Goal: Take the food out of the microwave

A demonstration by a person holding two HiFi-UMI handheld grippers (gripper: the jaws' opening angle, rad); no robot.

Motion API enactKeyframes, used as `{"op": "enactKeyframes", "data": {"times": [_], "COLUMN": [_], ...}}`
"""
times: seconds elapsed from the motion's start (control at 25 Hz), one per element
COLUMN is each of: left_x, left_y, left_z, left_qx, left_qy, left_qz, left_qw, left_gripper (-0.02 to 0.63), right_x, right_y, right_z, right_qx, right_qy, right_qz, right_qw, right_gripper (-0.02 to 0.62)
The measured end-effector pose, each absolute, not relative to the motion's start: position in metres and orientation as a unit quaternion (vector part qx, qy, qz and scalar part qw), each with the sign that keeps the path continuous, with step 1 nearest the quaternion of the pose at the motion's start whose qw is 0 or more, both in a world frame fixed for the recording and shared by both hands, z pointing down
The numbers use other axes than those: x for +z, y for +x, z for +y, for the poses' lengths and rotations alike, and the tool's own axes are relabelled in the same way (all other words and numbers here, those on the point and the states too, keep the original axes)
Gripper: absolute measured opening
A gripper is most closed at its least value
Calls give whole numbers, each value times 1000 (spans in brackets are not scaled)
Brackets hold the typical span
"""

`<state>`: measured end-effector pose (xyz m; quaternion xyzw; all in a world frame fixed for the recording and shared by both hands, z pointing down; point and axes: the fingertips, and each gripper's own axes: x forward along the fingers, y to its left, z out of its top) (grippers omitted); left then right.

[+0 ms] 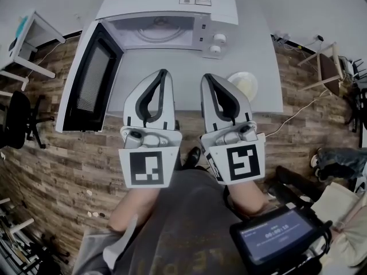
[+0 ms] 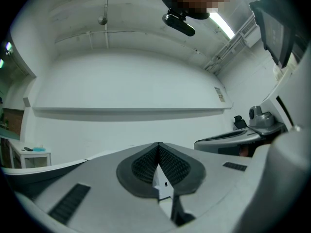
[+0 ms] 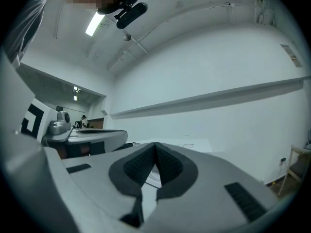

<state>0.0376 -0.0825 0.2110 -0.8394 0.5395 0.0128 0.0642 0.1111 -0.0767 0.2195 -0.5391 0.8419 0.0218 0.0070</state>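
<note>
Food on a pale round plate (image 1: 243,86), by the look of it already out of the microwave (image 1: 166,4). Sits on the grey table (image 1: 261,50), right of the oven's front and a little nearer than its knobs (image 1: 218,38). Lies just to the right of the right gripper (image 1: 207,77), partly behind its outer jaw in the head view; cannot tell whether the two touch. Well apart from the left gripper (image 1: 163,72), so the right hand is clearly the nearer one. Being round, offers no long axis to line up with; any further reach means swinging the right tips outward to the right.

Both pairs of jaws pressed together at the tips with nothing between the ribbed pads, seen plainly in the left gripper view (image 2: 158,147) and the right gripper view (image 3: 155,147). Both held side by side over the near table edge, pointing toward the oven.

Door (image 1: 92,79) swung fully open to the left. Cavity bare apart from the turntable (image 1: 163,34).

Count: one microwave, one door, one turntable, two knobs, one plate, two grippers.
</note>
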Motion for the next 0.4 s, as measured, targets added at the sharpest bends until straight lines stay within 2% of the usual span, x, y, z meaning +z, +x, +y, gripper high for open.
{"op": "enactKeyframes", "data": {"times": [0.4], "left_x": [215], "left_y": [37], "left_z": [-87], "left_qx": [6], "left_qy": [-840], "left_qz": [539], "left_qw": [61], "left_gripper": [6], "right_x": [223], "right_y": [109], "right_z": [-81], "right_qx": [19], "right_qy": [-538], "right_qz": [843], "right_qw": [4], "right_gripper": [6]}}
